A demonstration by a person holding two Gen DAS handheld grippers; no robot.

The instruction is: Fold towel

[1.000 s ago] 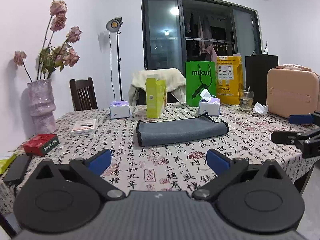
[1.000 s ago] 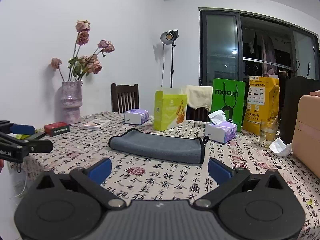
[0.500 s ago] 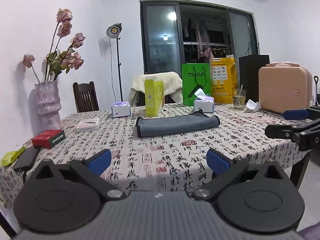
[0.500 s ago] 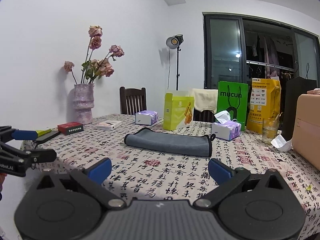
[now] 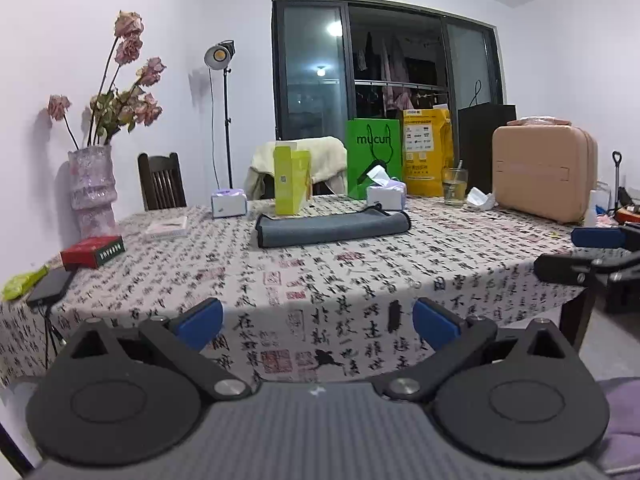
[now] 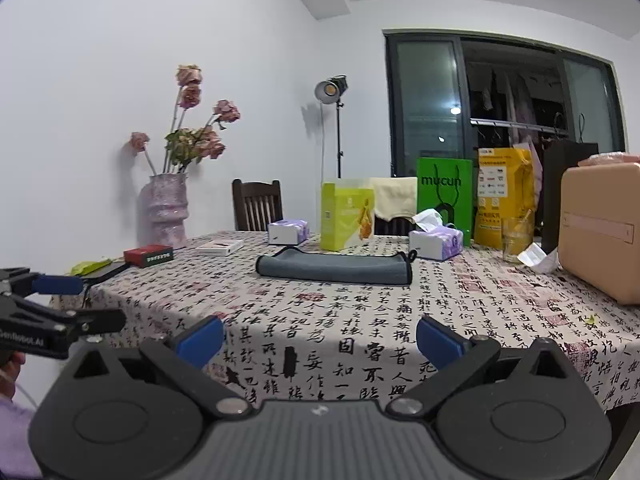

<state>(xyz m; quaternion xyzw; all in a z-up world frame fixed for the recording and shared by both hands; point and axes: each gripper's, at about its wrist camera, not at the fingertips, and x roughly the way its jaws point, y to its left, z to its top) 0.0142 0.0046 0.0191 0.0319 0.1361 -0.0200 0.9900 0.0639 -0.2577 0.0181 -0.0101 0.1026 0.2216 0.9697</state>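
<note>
A grey towel [image 5: 332, 229] lies folded into a long flat strip on the patterned tablecloth, mid-table; it also shows in the right wrist view [image 6: 334, 267]. My left gripper [image 5: 318, 322] is open and empty, held off the table's near edge, well short of the towel. My right gripper [image 6: 320, 336] is open and empty too, also off the near edge. Each gripper shows side-on in the other's view: the right one [image 5: 588, 254] at the right edge, the left one [image 6: 60, 304] at the left edge.
Behind the towel stand a yellow-green box [image 5: 291, 182], two tissue boxes [image 5: 384, 196], a green bag [image 5: 374, 158], a yellow bag, a glass [image 5: 454, 186] and a pink case [image 5: 544, 176]. At left are a vase [image 5: 92, 192], a red box [image 5: 93, 252], a phone.
Both grippers have drawn back and dropped from the table; the towel looks smaller and farther, and the tablecloth's hanging front edge now shows. The towel has not moved.
</note>
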